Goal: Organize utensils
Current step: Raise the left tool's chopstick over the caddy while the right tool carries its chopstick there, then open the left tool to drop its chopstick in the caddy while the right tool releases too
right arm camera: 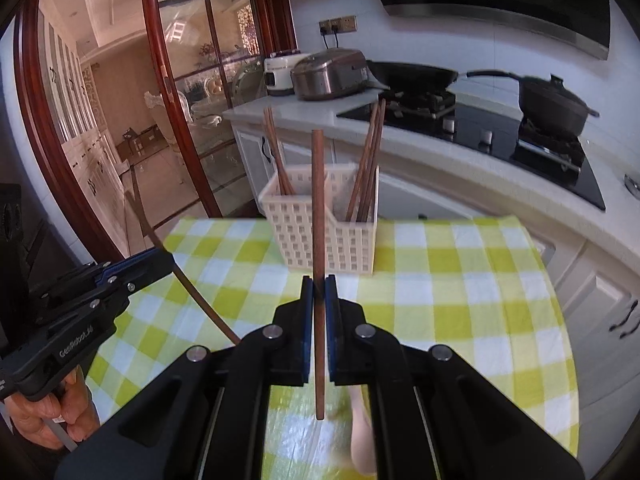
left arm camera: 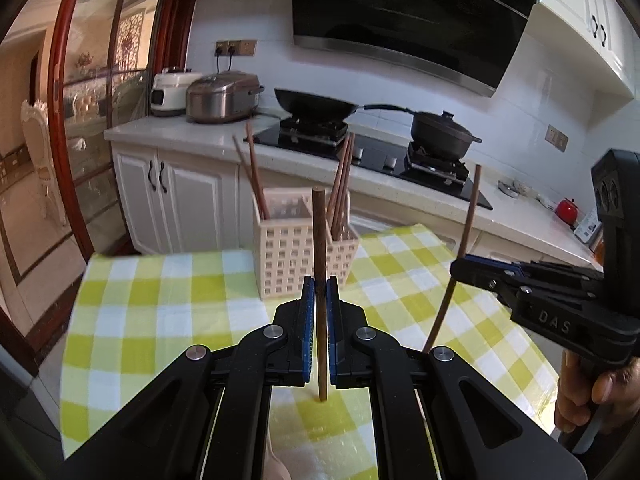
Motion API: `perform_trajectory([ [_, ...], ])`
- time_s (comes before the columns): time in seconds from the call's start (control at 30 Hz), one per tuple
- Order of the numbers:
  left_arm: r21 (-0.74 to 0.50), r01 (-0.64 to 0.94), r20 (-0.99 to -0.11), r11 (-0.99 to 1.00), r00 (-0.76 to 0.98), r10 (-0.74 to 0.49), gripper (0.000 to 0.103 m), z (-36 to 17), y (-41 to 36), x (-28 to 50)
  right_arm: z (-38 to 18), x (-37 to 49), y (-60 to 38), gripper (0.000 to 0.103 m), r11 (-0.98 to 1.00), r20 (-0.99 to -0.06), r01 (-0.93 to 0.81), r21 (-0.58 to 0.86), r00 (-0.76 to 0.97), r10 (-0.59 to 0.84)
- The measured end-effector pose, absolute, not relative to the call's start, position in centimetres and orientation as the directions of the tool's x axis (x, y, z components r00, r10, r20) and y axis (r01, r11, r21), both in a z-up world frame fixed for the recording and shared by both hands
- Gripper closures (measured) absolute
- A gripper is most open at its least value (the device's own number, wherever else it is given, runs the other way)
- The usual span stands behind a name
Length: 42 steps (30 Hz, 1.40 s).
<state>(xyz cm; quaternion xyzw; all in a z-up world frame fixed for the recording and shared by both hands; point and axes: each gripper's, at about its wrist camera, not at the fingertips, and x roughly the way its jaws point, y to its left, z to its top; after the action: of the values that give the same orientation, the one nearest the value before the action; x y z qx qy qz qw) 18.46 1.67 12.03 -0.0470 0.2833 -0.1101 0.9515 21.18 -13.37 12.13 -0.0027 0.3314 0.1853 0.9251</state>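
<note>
Chopsticks are the matter here: each hand carries one, upright, ahead of the white slotted caddy (left arm camera: 304, 248). The left tongs (left arm camera: 320, 296) are clenched on a brown chopstick (left arm camera: 319, 240), its lower tip hanging just above the cloth; the right tongs (right arm camera: 319, 294) are likewise clamped on a second chopstick (right arm camera: 317, 208), held near its middle. Both sticks sit on the near side of the caddy, well clear of its rim.

To do this step well, I judge each stick should be raised until its lower tip clears the caddy's rim, carried over one compartment, kept close to vertical, and lowered before the grip is loosened. The caddy already holds chopsticks in its left and right sections, leaning outward, so the incoming tip should aim for a gap between them. The caddy looks light and may tip if a stick catches its wall.

The caddy stands toward the far edge of a desk (left arm camera: 168, 304) covered in yellow-green check cloth. Behind it runs a white kitchen counter with a gas hob, a wok (left arm camera: 316, 104), a lidded pot (left arm camera: 444, 132) and two rice cookers. Left of the caddy is a red-framed glass door.
</note>
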Motion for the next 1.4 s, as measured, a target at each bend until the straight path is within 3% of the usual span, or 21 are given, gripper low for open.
perform_trajectory([
  [0.4, -0.09, 0.217, -0.475, 0.972, 0.849, -0.233, 0.099, 20.1, 0.8, 23.7, 18.7, 29.2, -12.6, 0.097, 0.944, -0.532, -0.32, 0.084, 0.786, 0.314],
  [0.7, -0.062, 0.213, -0.433, 0.975, 0.875, -0.219, 0.099, 24.1, 0.8, 27.8, 20.4, 35.2, -12.6, 0.097, 0.95, -0.509, -0.293, 0.111, 0.804, 0.308],
  [1.0, -0.062, 0.188, -0.429, 0.98, 0.882, -0.196, 0.099, 24.9, 1.2, 32.0, 18.5, 39.9, -11.2, 0.097, 0.948, -0.525, -0.292, 0.123, 0.791, 0.312],
  [1.4, -0.082, 0.145, -0.484, 0.986, 0.859, -0.167, 0.099, 20.6, 1.7, 35.8, 14.1, 41.4, -10.0, 0.097, 0.946, -0.577, -0.301, 0.121, 0.754, 0.313],
])
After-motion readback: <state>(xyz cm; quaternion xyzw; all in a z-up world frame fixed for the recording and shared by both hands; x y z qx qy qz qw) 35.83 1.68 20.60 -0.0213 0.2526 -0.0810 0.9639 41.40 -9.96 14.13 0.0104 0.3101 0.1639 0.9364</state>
